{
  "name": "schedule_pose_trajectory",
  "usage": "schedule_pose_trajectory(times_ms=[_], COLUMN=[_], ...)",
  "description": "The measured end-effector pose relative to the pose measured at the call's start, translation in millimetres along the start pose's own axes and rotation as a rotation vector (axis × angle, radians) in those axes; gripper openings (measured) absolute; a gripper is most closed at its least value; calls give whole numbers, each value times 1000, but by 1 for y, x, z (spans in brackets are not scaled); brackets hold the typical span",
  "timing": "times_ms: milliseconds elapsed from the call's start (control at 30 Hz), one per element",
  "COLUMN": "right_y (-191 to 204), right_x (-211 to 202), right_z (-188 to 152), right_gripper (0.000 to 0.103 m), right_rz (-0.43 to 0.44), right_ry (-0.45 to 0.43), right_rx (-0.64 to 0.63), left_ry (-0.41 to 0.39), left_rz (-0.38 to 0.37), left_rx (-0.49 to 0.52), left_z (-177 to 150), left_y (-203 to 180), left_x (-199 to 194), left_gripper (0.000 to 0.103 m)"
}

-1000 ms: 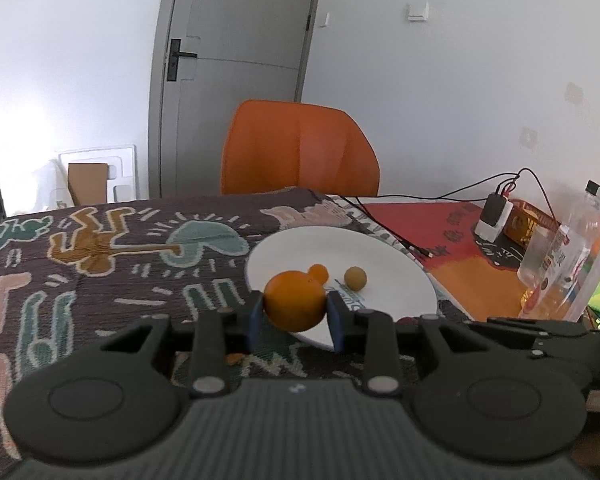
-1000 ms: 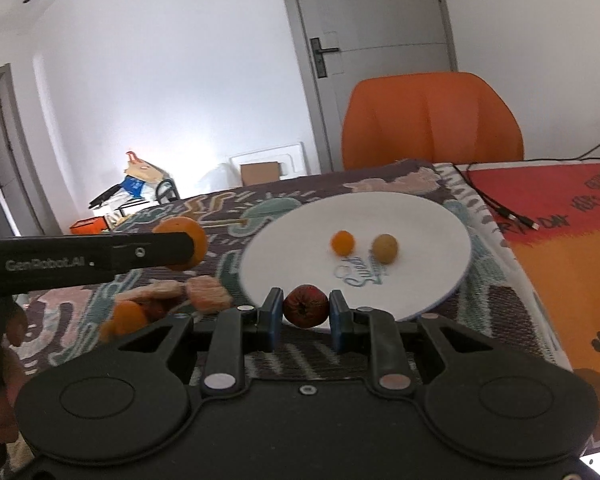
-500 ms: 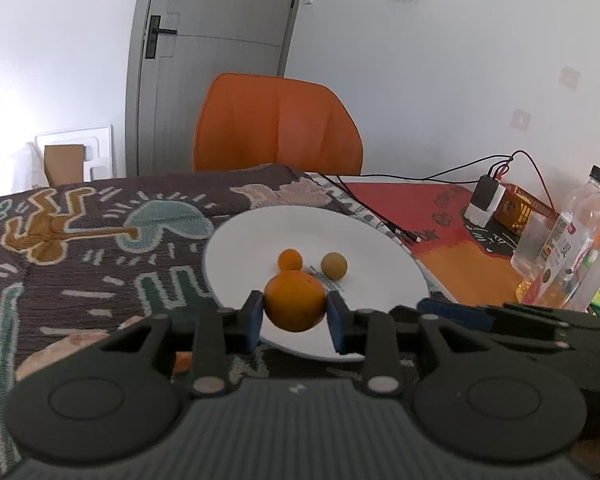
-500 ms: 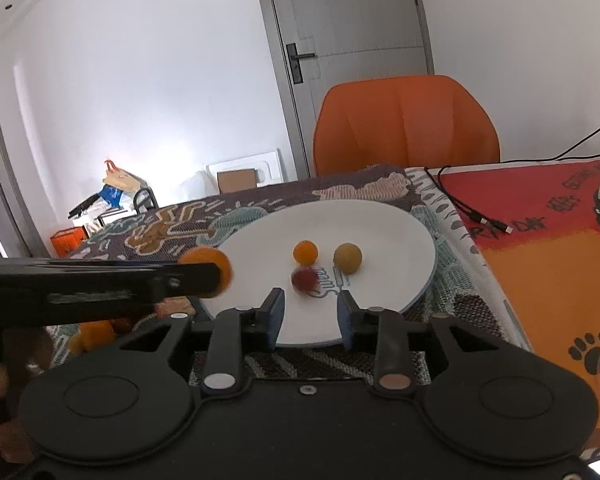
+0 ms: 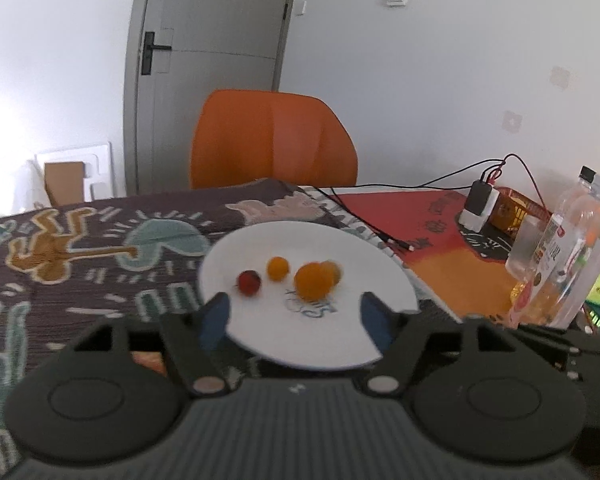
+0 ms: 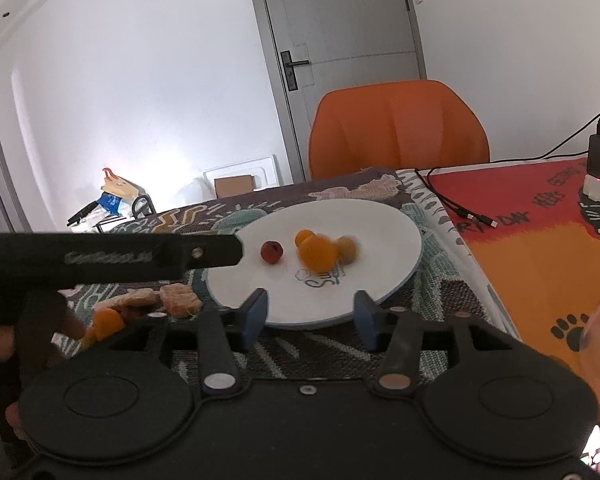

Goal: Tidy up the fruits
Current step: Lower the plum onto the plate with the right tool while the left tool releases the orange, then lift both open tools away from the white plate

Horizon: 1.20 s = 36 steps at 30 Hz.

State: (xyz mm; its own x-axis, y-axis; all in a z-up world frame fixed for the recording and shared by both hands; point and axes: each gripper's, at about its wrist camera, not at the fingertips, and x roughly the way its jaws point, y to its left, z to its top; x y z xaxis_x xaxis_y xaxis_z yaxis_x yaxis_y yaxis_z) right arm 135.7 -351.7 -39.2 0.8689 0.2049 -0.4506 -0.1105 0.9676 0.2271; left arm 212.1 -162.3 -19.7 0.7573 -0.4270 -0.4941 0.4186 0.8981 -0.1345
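Note:
A white plate (image 5: 340, 344) (image 6: 380, 280) lies on the patterned cloth. On it are a large orange (image 5: 312, 282) (image 6: 318, 254), blurred, a small orange fruit (image 5: 278, 268) (image 6: 304, 237), a red fruit (image 5: 249, 283) (image 6: 271, 252) and a tan fruit (image 5: 333, 270) (image 6: 347, 249). My left gripper (image 5: 296, 318) is open and empty over the plate's near edge. My right gripper (image 6: 310, 314) is open and empty at the plate's near rim. The left gripper's side (image 6: 112, 258) shows in the right wrist view.
More fruit pieces (image 6: 176, 300) and an orange one (image 6: 106, 322) lie on the cloth left of the plate. A clear bottle (image 5: 564, 252), a charger with cables (image 5: 478, 208) and an orange chair (image 5: 274, 140) stand to the right and behind.
Both grippers opened. The large orange left the left jaws and the red fruit left the right jaws; both now lie on the plate, the orange still blurred.

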Motion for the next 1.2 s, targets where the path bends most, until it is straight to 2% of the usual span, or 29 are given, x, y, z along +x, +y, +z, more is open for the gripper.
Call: schedule_pose_trajectory(times_ms=[33,100,200,400,867,1200], right_y=[1,4,9,22,43,59], right_x=[0,-2,-5,-11,-34,-38], right_z=[0,-1,-2,-2,0,-1], right_gripper=[58,68,82,101,103,103], right_rz=[3,8,16,41,84,129], right_ry=[-1,-9,-20,-36,-26,-3], right_rx=[2,1,-5,-29,-43,-57], left_ry=[-6,-21,-45,-74,-114,-110], left_rz=[-4,9,66,146,248,264], left_rx=[12,28,7,-14,-77,-109], left_z=[-1,-3,-5,-3,-8,-26], left_y=[2,7,18,40,76,101], left_x=[-5,-17,-35,-67,-136,-165], left_gripper=[84,92,96,98,100,100])
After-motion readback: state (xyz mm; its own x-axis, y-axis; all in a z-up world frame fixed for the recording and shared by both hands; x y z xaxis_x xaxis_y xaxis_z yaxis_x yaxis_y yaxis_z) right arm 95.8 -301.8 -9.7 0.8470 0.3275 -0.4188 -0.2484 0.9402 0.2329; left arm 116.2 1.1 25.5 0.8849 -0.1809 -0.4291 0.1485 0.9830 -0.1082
